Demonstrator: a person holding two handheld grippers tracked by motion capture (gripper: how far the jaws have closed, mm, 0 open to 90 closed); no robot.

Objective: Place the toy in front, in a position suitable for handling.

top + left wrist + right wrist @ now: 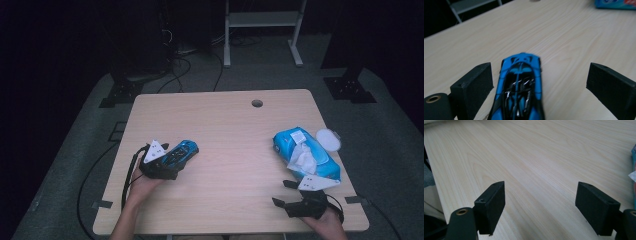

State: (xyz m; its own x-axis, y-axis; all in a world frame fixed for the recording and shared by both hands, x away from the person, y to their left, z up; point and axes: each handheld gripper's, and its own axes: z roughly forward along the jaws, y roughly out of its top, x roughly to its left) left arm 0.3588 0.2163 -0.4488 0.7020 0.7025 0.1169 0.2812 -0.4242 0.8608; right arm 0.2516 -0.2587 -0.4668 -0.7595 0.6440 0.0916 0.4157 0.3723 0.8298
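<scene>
On the pale wood counter (225, 150), seen from the high view, two hands are each holding a pair of black tongs. At about 8 o'clock on the counter, the left tongs (172, 162) are sitting around the back end of a blue toy car (182, 151), whose nose is pointing toward 2 o'clock. From the left gripper view, the car (520, 87) is lying between the two jaws, which are standing wide apart; it is lying just beside the near jaw at 9 o'clock, though whether they are touching cannot be told, and well clear of the one at 3 o'clock. The left hand (142, 187) is wrapping the handle from behind.

At about 5 o'clock, near the counter's front edge, the right tongs (283, 194) are resting low with jaws spread wide and pointing toward 9 o'clock. From the right gripper view, the right tongs (540, 207) are gripping nothing, with bare wood showing between them. The right hand (327, 222) is holding them from 6 o'clock.

At 3 o'clock, a blue wipes pack (306, 152) is lying flat with its round white lid (328, 139) flipped open and a white wipe (302, 157) sticking out. It is lying just beyond the right tongs.
</scene>
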